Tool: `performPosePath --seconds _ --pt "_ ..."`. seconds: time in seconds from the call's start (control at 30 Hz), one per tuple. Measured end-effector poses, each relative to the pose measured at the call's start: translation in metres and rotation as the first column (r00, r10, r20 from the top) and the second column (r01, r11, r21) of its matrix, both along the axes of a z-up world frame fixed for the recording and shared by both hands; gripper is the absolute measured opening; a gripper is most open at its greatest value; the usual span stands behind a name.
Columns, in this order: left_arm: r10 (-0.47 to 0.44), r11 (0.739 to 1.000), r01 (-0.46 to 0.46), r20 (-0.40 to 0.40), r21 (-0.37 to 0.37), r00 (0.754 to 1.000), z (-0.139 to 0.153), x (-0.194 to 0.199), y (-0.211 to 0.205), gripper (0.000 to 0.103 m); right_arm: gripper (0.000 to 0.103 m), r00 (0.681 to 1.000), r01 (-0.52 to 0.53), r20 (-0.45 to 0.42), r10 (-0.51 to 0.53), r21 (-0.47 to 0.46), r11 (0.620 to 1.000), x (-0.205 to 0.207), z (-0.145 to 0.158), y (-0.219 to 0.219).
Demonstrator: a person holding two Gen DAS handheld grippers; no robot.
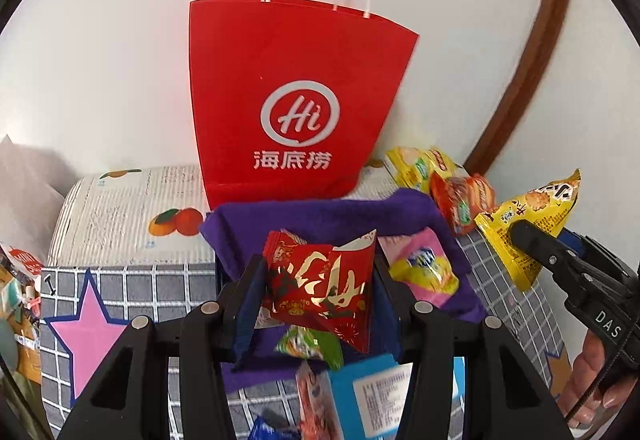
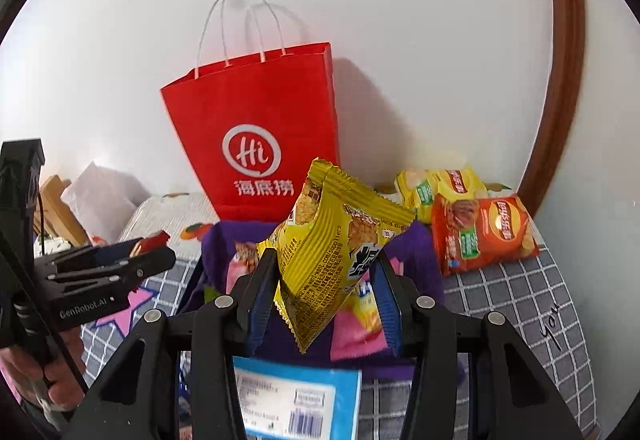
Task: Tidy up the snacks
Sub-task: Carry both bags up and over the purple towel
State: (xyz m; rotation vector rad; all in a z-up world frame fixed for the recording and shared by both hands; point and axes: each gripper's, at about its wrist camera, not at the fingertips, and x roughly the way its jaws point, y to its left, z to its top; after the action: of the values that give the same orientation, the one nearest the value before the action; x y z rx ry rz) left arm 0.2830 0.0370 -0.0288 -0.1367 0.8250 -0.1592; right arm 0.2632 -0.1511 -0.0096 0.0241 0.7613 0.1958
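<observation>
Red paper, standing upright against the white wall, marks where we judge the snacks are headed: the red paper bag (image 1: 292, 95) with white handles sits at the back of the bed (image 1: 120, 280), and from here we cannot see whether anything is in it yet. Our left tongs (image 1: 320, 280) are closed on the red snack packet (image 1: 320, 284), lifted clear of the purple cloth (image 1: 320, 215), and our right tongs (image 2: 324, 276) are pinched on the yellow snack packet (image 2: 332, 240), also held in the air in front of the bag. So two packets are in hand but neither is stowed. Plenty seems left to do. On the purple cloth a pink and yellow packet (image 1: 424, 268) lies just beside the red one, and a green packet (image 1: 308, 344) shows below it. Nearer us a blue-edged packet (image 2: 296, 396) with a printed label lies on the checked sheet. To the right, near the wall, a yellow crisp bag (image 2: 440, 183) and an orange crisp bag (image 2: 484, 232) rest touching each other. We reckon the task is at an early-to-middle stage: both packets need carrying up over the bag's open rim and letting go, then at least five more items need collecting. The bag is light paper and could tip if the tongs knock its rim.
</observation>
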Motion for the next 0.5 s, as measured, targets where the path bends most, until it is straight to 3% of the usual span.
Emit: performPosePath --seconds 0.13,0.3,0.5 --pt "0.018 1.000 -0.017 -0.013 0.016 1.000 0.001 0.020 0.001 0.048 0.046 1.000 -0.016 -0.013 0.016 0.044 0.999 0.022 0.002 0.004" --pt "0.035 0.999 -0.036 -0.008 -0.030 0.999 0.003 0.034 0.007 0.048 0.046 0.999 -0.027 -0.023 0.030 0.109 0.994 0.040 -0.002 0.006" --pt "0.027 0.998 -0.029 -0.056 -0.049 0.998 -0.018 0.046 0.009 0.048 0.046 0.993 -0.003 -0.120 0.018 0.119 0.993 0.066 -0.039 0.004"
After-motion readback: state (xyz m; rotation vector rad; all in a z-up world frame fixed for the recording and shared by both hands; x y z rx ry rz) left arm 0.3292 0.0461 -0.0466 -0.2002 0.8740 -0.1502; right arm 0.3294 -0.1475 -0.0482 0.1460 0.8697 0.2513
